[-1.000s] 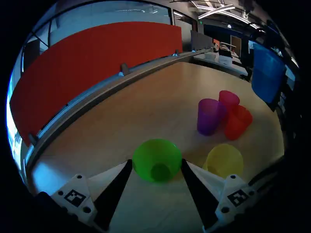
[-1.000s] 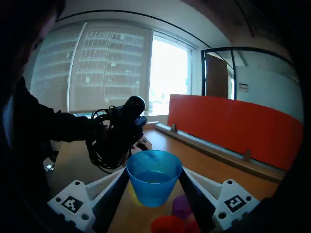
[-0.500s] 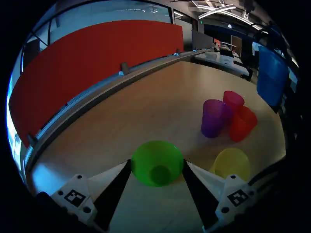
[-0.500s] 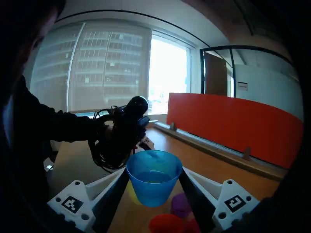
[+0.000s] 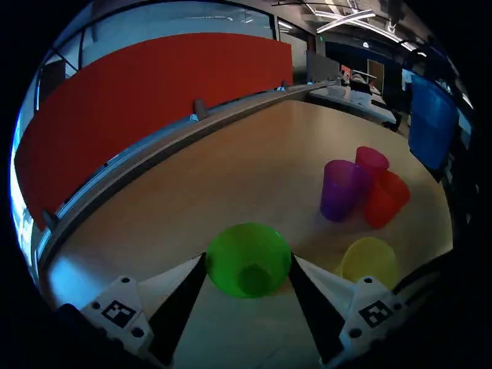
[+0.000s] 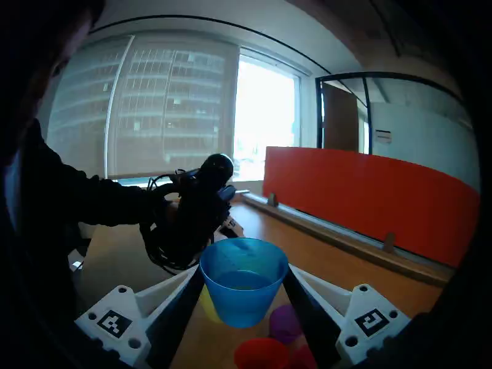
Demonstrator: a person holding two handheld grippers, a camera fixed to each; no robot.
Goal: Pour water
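Green plastic comes nearest: the green cup [image 5: 248, 249] sits pinched between both fingers of the left claw [image 5: 246, 257], its mouth open to the camera and, as far as I can tell, dry inside. Likewise the right claw [image 6: 244, 269] is clamped on the blue cup [image 6: 243, 302], which is partly filled with water [image 6: 244, 281]. Just beyond the green cup a yellow cup [image 5: 369, 261] stands on the counter [image 5: 234, 166]. Farther along, a purple cup [image 5: 340, 189], an orange cup [image 5: 386, 198] and a pink cup [image 5: 371, 163] huddle together, touching or nearly so. In the left gripper view the blue cup hangs well apart, high at the far right, so I judge the step in hand is closing that gap. To do it well, bring the blue rim over the green mouth before any tilt. Hold the green cup level and low above the counter, then tip slowly so the stream lands inside and not on the yellow cup nearby. Firm pressure matters, since thin plastic may flex and slip. Behind everything runs a red partition [image 5: 154, 92]
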